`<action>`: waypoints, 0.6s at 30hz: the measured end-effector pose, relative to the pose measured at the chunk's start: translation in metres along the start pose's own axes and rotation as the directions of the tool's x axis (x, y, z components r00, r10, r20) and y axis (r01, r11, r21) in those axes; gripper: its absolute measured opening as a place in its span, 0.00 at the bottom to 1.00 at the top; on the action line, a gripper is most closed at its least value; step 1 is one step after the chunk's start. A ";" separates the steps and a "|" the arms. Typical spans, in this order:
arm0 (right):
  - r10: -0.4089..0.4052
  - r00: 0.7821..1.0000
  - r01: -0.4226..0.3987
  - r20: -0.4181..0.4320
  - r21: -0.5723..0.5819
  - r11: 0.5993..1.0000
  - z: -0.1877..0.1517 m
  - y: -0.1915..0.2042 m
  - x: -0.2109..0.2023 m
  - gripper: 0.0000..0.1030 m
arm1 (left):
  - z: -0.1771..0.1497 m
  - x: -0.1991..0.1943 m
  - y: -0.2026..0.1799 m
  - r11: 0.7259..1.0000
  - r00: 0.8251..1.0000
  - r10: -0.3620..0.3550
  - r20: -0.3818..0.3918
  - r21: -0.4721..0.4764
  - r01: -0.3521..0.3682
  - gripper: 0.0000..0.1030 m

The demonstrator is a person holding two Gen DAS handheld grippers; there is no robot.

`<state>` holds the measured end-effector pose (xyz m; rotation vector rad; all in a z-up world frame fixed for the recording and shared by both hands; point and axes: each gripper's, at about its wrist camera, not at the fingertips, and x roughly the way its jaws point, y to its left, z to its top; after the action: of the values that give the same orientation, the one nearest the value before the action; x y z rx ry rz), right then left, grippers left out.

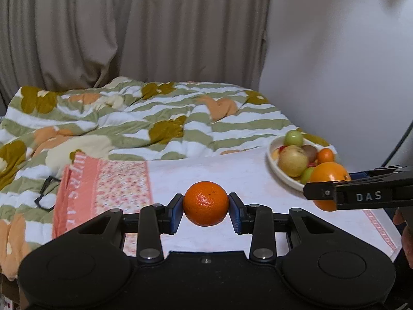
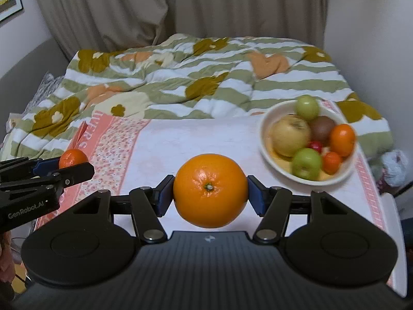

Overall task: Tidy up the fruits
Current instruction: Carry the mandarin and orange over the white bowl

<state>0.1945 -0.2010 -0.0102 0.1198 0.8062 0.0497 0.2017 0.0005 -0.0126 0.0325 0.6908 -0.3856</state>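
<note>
My left gripper (image 1: pixel 206 208) is shut on a small mandarin (image 1: pixel 206 203) and holds it above the white towel (image 1: pixel 232 173). My right gripper (image 2: pixel 210 193) is shut on a large orange (image 2: pixel 210 190), also above the towel. In the left wrist view the large orange (image 1: pixel 327 174) shows at the right. In the right wrist view the mandarin (image 2: pixel 72 158) shows at the left. A cream bowl (image 2: pixel 265 139) at the right back holds a yellow apple (image 2: pixel 290 135), green apples, a kiwi and small oranges. The bowl (image 1: pixel 281 174) also shows in the left wrist view.
The towel lies on a bed with a striped floral quilt (image 2: pixel 180 77). A pink patterned towel (image 1: pixel 103 188) lies to the left. Black glasses (image 1: pixel 47 193) lie on the quilt at far left. Curtains (image 1: pixel 129 25) and a wall stand behind.
</note>
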 end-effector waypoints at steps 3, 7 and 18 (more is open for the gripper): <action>-0.002 1.000 0.002 0.019 0.014 1.000 -0.003 -0.017 -0.015 0.73 | 0.003 -0.003 -0.019 1.000 1.000 -0.008 0.015 0.011 0.008 0.40; 0.007 0.999 -0.008 0.037 0.020 1.000 -0.006 -0.046 -0.030 0.73 | 0.008 -0.005 -0.049 1.000 0.999 0.005 0.035 0.019 -0.006 0.40; 0.040 0.998 -0.038 0.057 -0.044 0.998 0.006 -0.141 -0.051 0.73 | 0.030 0.018 -0.138 1.000 0.997 0.025 0.070 -0.008 -0.024 0.40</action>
<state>0.1639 -0.3462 0.0128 0.0963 0.7448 0.0997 0.1833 -0.1379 0.0129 0.0209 0.6215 -0.3592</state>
